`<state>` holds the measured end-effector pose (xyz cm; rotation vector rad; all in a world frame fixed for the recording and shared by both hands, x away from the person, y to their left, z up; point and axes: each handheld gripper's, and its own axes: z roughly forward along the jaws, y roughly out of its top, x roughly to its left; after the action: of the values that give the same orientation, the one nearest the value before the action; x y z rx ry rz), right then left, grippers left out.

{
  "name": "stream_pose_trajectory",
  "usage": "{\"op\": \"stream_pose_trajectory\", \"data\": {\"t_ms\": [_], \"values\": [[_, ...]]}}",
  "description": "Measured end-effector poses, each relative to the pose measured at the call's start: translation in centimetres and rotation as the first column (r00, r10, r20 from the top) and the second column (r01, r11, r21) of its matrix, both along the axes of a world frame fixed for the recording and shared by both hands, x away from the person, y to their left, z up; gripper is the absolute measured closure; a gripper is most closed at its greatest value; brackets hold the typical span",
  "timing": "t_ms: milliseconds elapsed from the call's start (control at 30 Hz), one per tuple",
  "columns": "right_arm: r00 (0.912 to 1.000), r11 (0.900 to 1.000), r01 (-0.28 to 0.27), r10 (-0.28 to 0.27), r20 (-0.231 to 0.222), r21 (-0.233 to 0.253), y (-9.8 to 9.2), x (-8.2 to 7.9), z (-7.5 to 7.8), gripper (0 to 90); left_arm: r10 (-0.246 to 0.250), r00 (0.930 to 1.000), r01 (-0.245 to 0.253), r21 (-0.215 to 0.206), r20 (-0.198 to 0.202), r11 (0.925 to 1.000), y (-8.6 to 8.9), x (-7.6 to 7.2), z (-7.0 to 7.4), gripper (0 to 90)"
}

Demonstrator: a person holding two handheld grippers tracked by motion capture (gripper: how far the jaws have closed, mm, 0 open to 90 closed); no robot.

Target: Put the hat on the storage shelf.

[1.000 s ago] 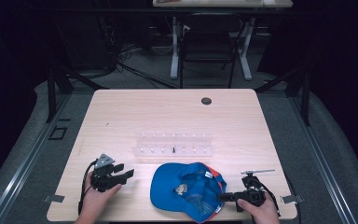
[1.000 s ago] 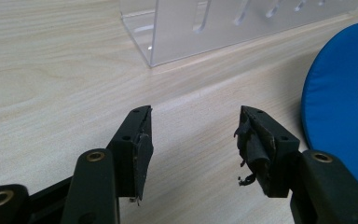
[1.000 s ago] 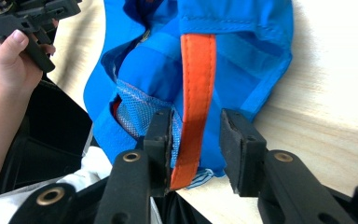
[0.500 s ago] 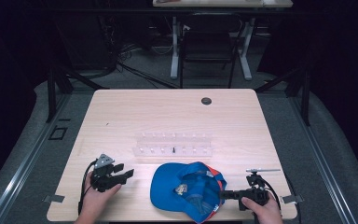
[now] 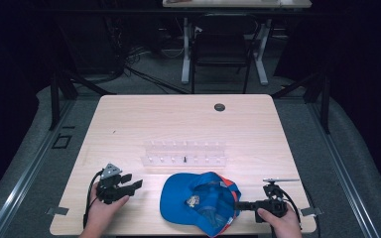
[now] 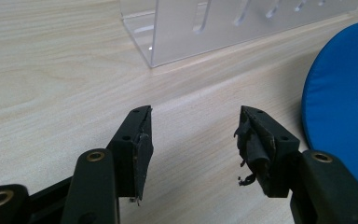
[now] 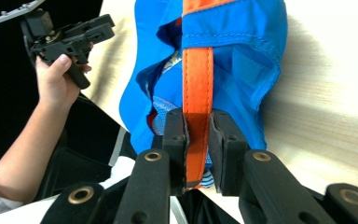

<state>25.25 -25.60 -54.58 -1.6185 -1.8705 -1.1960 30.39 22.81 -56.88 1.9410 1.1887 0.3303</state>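
Observation:
A blue cap (image 5: pixel 198 201) with orange trim lies upside down near the table's front edge, its inside facing up. My right gripper (image 5: pixel 240 205) reaches in from the right, shut on the cap's orange back strap (image 7: pixel 197 100), which runs between its two jaws in the right gripper view. The cap's blue brim (image 6: pixel 342 102) fills the right side of the left gripper view. My left gripper (image 5: pixel 135 184) rests on the table left of the cap, open, with bare wood between its jaws (image 6: pixel 193 140). The left gripper (image 7: pixel 70 35) and its hand appear far off in the right gripper view.
A clear plastic rack (image 5: pixel 184 153) with slots stands across the middle of the table, just behind the cap; its corner (image 6: pixel 177 28) is close ahead of the left gripper. A round black grommet (image 5: pixel 220 107) sits near the far edge. Chairs and table legs stand beyond.
The right hand and gripper have shifted slightly at the cap's back strap. The left gripper and the cap have stayed in place.

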Motion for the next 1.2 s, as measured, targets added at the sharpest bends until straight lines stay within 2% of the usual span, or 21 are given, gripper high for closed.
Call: {"op": "stream_pose_trajectory", "data": {"t_ms": [167, 300, 533, 733, 900, 933, 1067, 1200], "values": [[0.9997, 0.999, 0.022, -0.023, -0.011, -0.043, 0.0, 0.2, 0.4, 77.8, 0.004, 1.0000, -0.004, -0.001, 0.004, 1.0000, 0.0, 0.0, 0.0, 45.8], [0.9987, 0.994, 0.047, -0.049, -0.012, -0.098, 0.1, 0.4, 1.1, 77.9, 0.003, 1.0000, -0.003, 0.000, 0.004, 1.0000, 0.0, -0.1, 0.0, 45.8], [0.9989, 0.991, 0.046, -0.047, -0.007, -0.127, 0.4, 0.9, 2.7, 78.0, 0.004, 1.0000, -0.004, 0.001, 0.004, 1.0000, 0.0, -0.1, 0.0, 45.8], [0.9999, 0.991, 0.008, -0.009, -0.005, -0.135, 0.5, 1.7, 4.7, 78.0, 0.000, 1.0000, 0.000, 0.004, 0.008, 1.0000, 0.0, -0.1, 0.0, 45.9], [1.0000, 0.989, 0.001, -0.001, -0.005, -0.145, 0.6, 2.2, 5.7, 78.0, 0.000, 1.0000, 0.000, 0.008, 0.003, 1.0000, -0.1, -0.1, 0.0, 45.9], [1.0000, 0.989, -0.007, 0.006, -0.005, -0.151, 0.6, 2.5, 6.4, 78.0, -0.002, 1.0000, 0.002, 0.009, 0.000, 1.0000, -0.1, -0.1, 0.0, 45.9], [0.9999, 0.988, -0.013, 0.012, -0.005, -0.155, 0.6, 3.2, 7.5, 78.0, -0.001, 1.0000, 0.001, 0.008, 0.001, 1.0000, -0.1, -0.1, 0.0, 45.9], [0.9996, 0.988, -0.028, 0.028, -0.002, -0.149, 0.7, 3.7, 8.3, 78.0, -0.002, 1.0000, 0.002, 0.008, 0.000, 1.0000, -0.1, -0.1, 0.0, 45.9]]}}
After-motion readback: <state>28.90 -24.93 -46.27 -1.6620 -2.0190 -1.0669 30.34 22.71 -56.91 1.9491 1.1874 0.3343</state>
